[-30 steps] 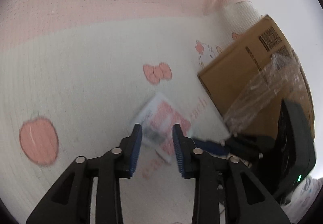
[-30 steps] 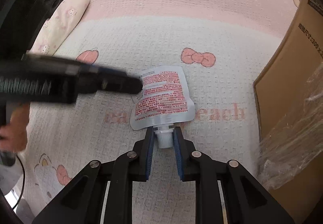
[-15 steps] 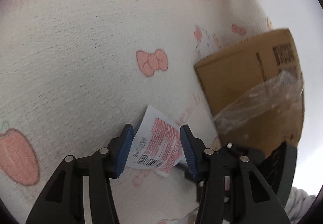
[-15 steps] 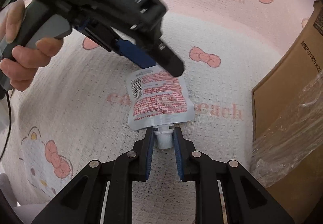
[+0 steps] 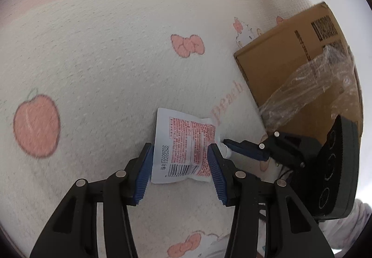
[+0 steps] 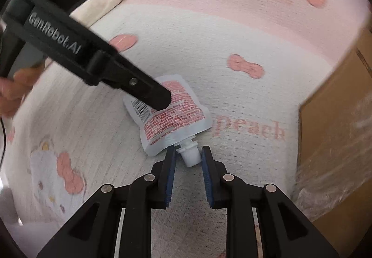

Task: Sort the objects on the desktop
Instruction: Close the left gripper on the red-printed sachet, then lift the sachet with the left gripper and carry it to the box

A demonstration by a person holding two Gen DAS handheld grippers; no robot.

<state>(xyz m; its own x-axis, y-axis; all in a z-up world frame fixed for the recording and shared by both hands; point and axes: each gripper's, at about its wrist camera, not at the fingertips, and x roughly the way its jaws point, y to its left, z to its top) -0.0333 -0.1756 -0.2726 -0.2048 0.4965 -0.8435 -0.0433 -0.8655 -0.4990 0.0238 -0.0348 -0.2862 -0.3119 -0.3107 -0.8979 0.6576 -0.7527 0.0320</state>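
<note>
A white pouch (image 6: 172,114) with red print lies flat on the blanket (image 5: 104,53), left of the cardboard box (image 5: 290,67). The right gripper (image 6: 187,157) straddles its spout (image 6: 189,155) at the near end; its jaws have just been opening, and a narrow gap shows on each side, though blur makes contact hard to rule out. The left gripper (image 5: 180,160) stands wide over the pouch's barcode end, jaws having just opened, pads apart from it. A hand (image 6: 16,86) holds that tool.
</note>
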